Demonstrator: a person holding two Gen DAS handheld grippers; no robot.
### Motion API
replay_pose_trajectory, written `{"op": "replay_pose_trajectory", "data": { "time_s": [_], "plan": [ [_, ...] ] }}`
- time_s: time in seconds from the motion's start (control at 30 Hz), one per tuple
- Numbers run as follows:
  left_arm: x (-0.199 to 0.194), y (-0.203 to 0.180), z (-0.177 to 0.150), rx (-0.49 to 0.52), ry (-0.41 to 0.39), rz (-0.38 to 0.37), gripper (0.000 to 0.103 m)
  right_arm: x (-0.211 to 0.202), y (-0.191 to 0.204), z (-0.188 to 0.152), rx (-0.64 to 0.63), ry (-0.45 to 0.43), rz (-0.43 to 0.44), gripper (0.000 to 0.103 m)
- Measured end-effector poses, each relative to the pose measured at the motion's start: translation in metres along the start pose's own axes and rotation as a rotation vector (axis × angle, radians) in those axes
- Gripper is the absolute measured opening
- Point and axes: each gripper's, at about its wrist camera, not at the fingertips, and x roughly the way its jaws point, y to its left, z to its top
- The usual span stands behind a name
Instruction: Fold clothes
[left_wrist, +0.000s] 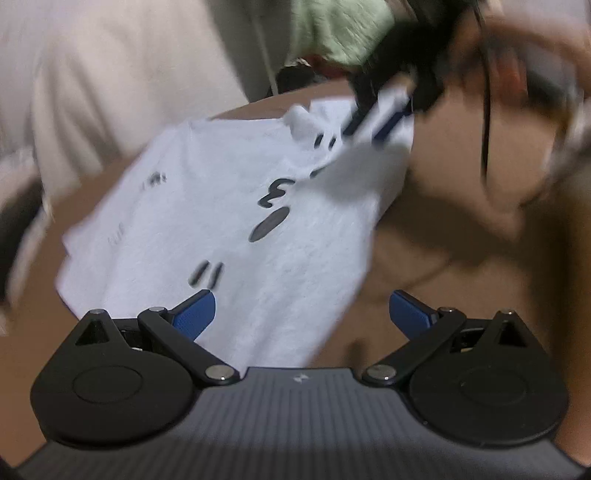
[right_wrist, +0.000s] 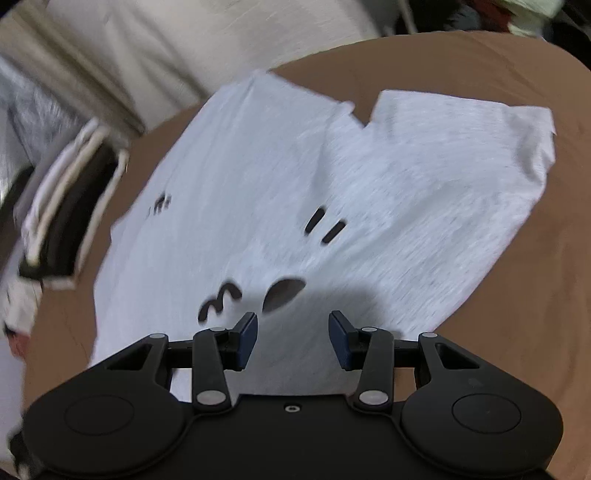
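A white T-shirt (left_wrist: 221, 221) with black printed marks lies spread on a brown cloth-covered surface (left_wrist: 461, 240). My left gripper (left_wrist: 303, 314) hangs over the shirt's near edge, open wide, with nothing between its blue pads (left_wrist: 195, 314). In the left wrist view my right gripper (left_wrist: 369, 129) shows blurred over the shirt's far corner. In the right wrist view the T-shirt (right_wrist: 406, 177) fills the middle, one sleeve reaching to the right. The right gripper (right_wrist: 293, 339) stands open just above the print, its pads apart and gripping no cloth.
A stack of folded clothes (right_wrist: 66, 206) sits at the left edge of the brown surface (right_wrist: 517, 350). Cream fabric (right_wrist: 184, 44) hangs behind it. A green cloth (left_wrist: 340, 29) and dark items lie beyond the far edge.
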Motion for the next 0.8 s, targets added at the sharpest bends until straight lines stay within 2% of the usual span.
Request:
{"op": "replay_pose_trajectory", "data": {
  "time_s": [0.03, 0.07, 0.13, 0.17, 0.23, 0.27, 0.43, 0.5, 0.53, 0.57, 0.63, 0.7, 0.73, 0.8],
  "plan": [
    [0.011, 0.002, -0.001, 0.028, 0.026, 0.035, 0.069, -0.001, -0.003, 0.001, 0.004, -0.015, -0.002, 0.048],
    [0.020, 0.012, 0.001, -0.002, 0.049, 0.026, 0.036, -0.002, -0.005, 0.003, 0.008, -0.029, -0.004, 0.048],
    [0.034, 0.046, 0.011, -0.214, 0.078, -0.022, 0.020, -0.003, -0.010, 0.006, -0.009, -0.066, -0.023, 0.048],
    [0.040, 0.060, 0.016, -0.285, 0.077, -0.022, 0.019, -0.004, -0.011, 0.008, -0.022, -0.088, -0.042, 0.048],
    [0.047, 0.078, 0.031, -0.293, 0.047, 0.009, 0.019, -0.006, -0.018, 0.011, -0.023, -0.120, -0.076, 0.048],
    [0.053, 0.087, 0.039, -0.302, 0.037, 0.027, 0.019, -0.007, -0.021, 0.014, -0.001, -0.127, -0.064, 0.048],
    [0.089, 0.142, 0.049, -0.576, 0.042, -0.021, 0.026, -0.006, -0.035, 0.023, 0.116, -0.142, 0.018, 0.048],
    [0.106, 0.155, 0.045, -0.646, 0.065, -0.007, 0.037, -0.001, -0.039, 0.023, 0.153, -0.115, 0.041, 0.048],
    [0.113, 0.159, 0.042, -0.671, 0.075, 0.010, 0.049, 0.000, -0.041, 0.021, 0.171, -0.091, 0.040, 0.048],
    [0.116, 0.161, 0.039, -0.677, 0.075, 0.022, 0.057, 0.001, -0.043, 0.018, 0.187, -0.066, 0.039, 0.048],
    [0.119, 0.164, 0.036, -0.668, 0.067, 0.038, 0.063, -0.008, -0.041, 0.002, 0.197, -0.007, 0.020, 0.051],
    [0.119, 0.166, 0.035, -0.633, 0.058, 0.056, 0.073, -0.017, -0.030, -0.005, 0.082, -0.035, 0.070, 0.054],
    [0.119, 0.167, 0.035, -0.611, 0.053, 0.073, 0.083, -0.016, -0.025, -0.005, 0.041, -0.048, 0.066, 0.056],
    [0.117, 0.172, 0.036, -0.604, 0.058, 0.099, 0.086, -0.003, -0.019, -0.001, 0.006, -0.045, 0.052, 0.056]
  ]
}}
